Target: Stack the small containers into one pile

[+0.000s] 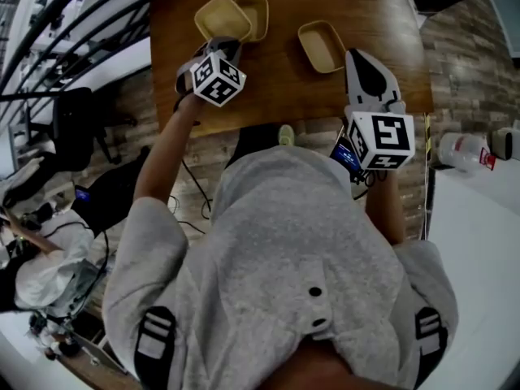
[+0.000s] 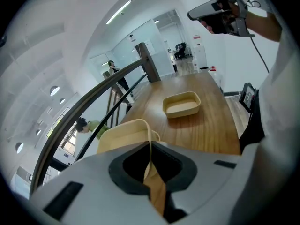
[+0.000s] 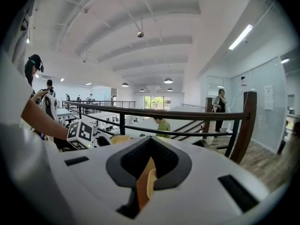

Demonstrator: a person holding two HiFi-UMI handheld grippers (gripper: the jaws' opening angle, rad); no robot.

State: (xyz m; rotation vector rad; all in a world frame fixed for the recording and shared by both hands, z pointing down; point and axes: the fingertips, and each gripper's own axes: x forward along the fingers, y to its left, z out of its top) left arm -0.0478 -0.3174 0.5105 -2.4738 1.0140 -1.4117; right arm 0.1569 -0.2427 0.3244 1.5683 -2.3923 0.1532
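Three small tan tubs sat open side up. The lone tub (image 1: 322, 45) lay flat at 1 o'clock. At 11 o'clock, the tilted tub (image 1: 221, 16), pinched by the left gripper (image 1: 218, 49), overlapped the back tub (image 1: 258, 15).

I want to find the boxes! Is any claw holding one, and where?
The left claw pinches a beige container by its rim; the right claw holds nothing.

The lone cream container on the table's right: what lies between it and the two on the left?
Nothing. The head view shows only bare wooden table between the lone container and the nearer container of the two.
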